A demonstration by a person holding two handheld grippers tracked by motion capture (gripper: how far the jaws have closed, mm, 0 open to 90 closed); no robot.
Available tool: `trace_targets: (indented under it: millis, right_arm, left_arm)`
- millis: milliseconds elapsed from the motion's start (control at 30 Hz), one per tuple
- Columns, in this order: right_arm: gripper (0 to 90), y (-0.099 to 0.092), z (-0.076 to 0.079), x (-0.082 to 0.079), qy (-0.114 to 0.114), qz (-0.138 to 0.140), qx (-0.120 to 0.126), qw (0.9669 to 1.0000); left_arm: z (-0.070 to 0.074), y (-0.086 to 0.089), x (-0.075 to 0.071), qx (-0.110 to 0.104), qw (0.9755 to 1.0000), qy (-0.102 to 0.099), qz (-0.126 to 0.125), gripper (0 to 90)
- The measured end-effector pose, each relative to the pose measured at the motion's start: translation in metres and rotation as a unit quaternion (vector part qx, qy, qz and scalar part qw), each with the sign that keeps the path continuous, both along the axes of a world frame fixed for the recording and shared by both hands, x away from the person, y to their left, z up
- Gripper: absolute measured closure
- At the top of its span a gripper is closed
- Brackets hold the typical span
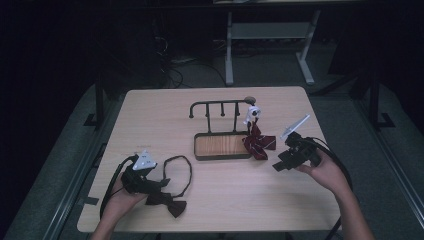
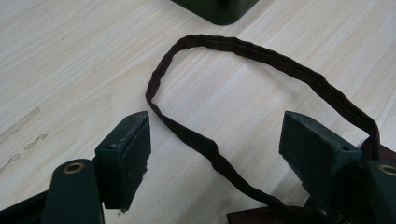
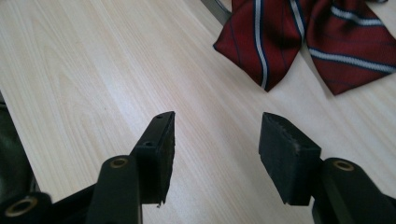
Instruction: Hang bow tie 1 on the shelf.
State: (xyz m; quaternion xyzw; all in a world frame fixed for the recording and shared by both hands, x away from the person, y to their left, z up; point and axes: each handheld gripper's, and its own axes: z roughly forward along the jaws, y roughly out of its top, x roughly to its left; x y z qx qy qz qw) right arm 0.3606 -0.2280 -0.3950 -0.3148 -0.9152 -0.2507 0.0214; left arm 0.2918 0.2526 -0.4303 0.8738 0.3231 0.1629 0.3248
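Left gripper (image 1: 159,182) low on the table (image 1: 150,120), around 7 o'clock of the tabletop, held in the left hand (image 1: 117,200). Jaws wide apart, nothing pressed between the pads. Dark brown bow tie (image 1: 167,202) flat on the wood just at the jaw tips, at 5 o'clock from the gripper body. Its neck strap (image 2: 261,60) in a loop, running up toward 1 o'clock; one side of the loop passes through the open gap in the left gripper view, without visible contact to either pad.

At the centre, a dark rack (image 1: 220,107) with hooks above a flat tray (image 1: 222,146) with wooden floor. Small white figure (image 1: 251,114) at the right end of the rack.

Red striped bow tie (image 1: 259,142) just at the right edge of the tray, partly leaning on it, partly on the table.

Right gripper (image 1: 281,164) at 4 o'clock of the red bow tie, near but apart, in the right hand (image 1: 325,172). Jaws apart, empty, bare wood between them.
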Motion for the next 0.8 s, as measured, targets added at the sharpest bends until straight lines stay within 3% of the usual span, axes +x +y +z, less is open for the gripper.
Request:
trace_targets:
  millis: [300,800]
  right_arm:
    - [40.5,-0.009,-0.007,-0.010,-0.004,-0.017,0.007,0.9998]
    - [39.4,-0.008,-0.020,-0.033,-0.010,-0.017,0.000,0.9998]
  left_arm:
    - [0.000,-0.002,0.002,0.006,0.9999,0.009,-0.005,26.3]
    - [0.008,-0.005,0.012,0.015,0.9997,0.010,-0.013,32.6]
